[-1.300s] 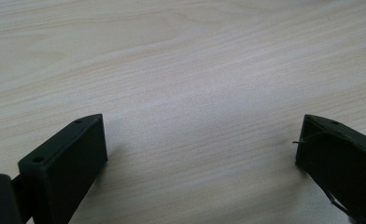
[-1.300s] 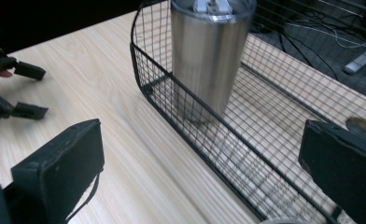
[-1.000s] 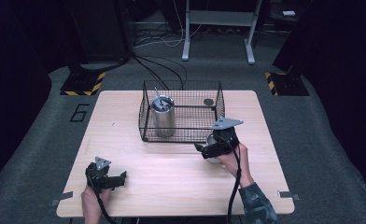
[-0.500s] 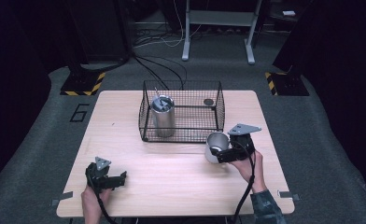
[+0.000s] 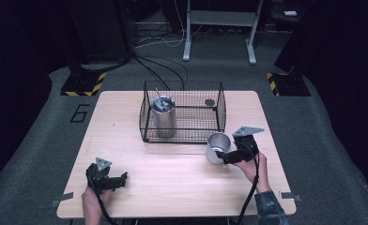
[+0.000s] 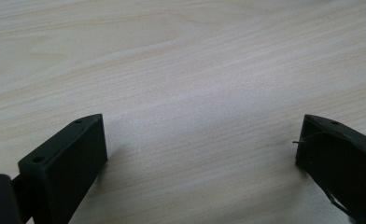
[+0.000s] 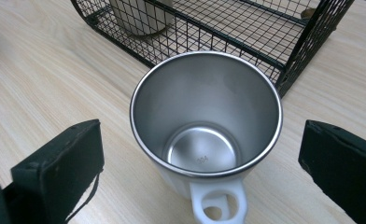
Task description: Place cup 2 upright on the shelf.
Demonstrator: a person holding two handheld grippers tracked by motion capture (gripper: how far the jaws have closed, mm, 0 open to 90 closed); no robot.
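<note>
One wooden table [image 5: 126,140] is seen. One black wire basket [image 5: 182,112] is counted at about twelve o'clock of the table's middle. Two metal vessels are counted: one tall steel tumbler [image 5: 164,117] inside the basket, toward its nine o'clock end, and one steel mug [image 5: 218,147] with a white handle on the table, at the basket's five o'clock. One small dark round object [image 5: 210,102] is counted inside the basket, toward its two o'clock corner. Two grippers are counted, the left gripper [image 5: 121,179] and the right gripper [image 5: 222,157].

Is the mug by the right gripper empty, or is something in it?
Empty. The right gripper view looks straight into the steel mug and shows its bare, shiny bottom. It stands upright on the table beside the wire basket.
</note>
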